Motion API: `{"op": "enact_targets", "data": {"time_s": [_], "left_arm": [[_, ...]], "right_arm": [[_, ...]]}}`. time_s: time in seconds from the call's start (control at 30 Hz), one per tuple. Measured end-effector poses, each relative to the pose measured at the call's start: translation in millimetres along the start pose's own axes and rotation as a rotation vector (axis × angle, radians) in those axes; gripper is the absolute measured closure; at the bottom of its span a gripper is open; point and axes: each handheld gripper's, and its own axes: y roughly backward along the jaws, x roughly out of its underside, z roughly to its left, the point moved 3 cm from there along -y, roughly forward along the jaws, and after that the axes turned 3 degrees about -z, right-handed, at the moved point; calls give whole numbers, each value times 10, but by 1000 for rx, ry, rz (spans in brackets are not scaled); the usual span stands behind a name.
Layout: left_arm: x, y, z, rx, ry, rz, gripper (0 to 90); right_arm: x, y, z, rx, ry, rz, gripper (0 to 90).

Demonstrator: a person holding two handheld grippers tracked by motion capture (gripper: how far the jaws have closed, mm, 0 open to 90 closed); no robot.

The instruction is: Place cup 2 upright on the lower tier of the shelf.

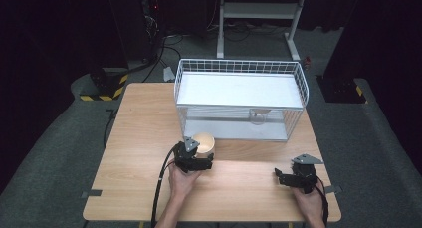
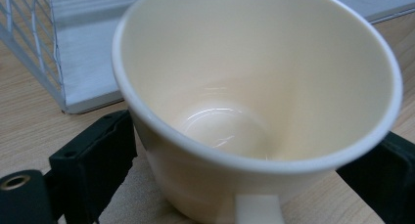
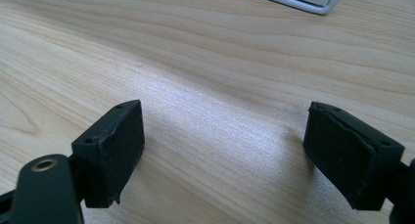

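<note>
A light wood-grain table [image 1: 144,138] carries everything here. Beyond both grippers, at its far side, stands a white wire-mesh two-tier rack [image 1: 240,99] with pale shelf boards; a small object rests on its lower shelf, too small to identify.

The left gripper [image 1: 198,155], black and held in the person's left hand [image 1: 182,180], points forward toward the rack. A cream-coloured ceramic cup [image 1: 205,145] sits upright between its jaws, on the table just short of the rack's lower shelf. In the left gripper view the cup [image 2: 254,101] is seen from above, empty and glossy inside, with a black jaw at each side of its wall; the left one sits close against it, while whether the right one touches cannot be made out. The jaws are spread about as wide as the cup, so whether they actually clamp it cannot be told.

The right gripper [image 1: 286,178], in the right hand [image 1: 309,203], is well apart from the cup, off to the left gripper's right. Its jaws are spread wide, hold nothing, and sit low over bare tabletop in the right gripper view [image 3: 240,155].
</note>
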Motion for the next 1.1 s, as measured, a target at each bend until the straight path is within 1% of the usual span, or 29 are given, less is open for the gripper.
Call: {"op": "enact_targets", "data": {"time_s": [0.1, 0.23, 0.27, 0.43, 0.57, 0.63, 1.1], "left_arm": [[-5, -14, -2, -6, -6, -6, 58], [-11, -35, -6, -11, -3, -6, 57], [-18, -43, -4, -14, -15, -1, 57], [-52, -72, -31, -33, -33, 0, 66], [-58, -99, -37, -34, -28, 4, 73], [-60, -107, -42, -44, -37, 4, 79], [-64, -97, -52, -49, -53, 3, 86]], "right_arm": [[0, 0, 0, 0, 0, 0, 155], [0, 0, 0, 0, 0, 0, 155], [0, 0, 0, 0, 0, 0, 155], [0, 0, 0, 0, 0, 0, 155], [0, 0, 0, 0, 0, 0, 155], [0, 0, 0, 0, 0, 0, 155], [0, 0, -1, 0, 0, 0, 155]]}}
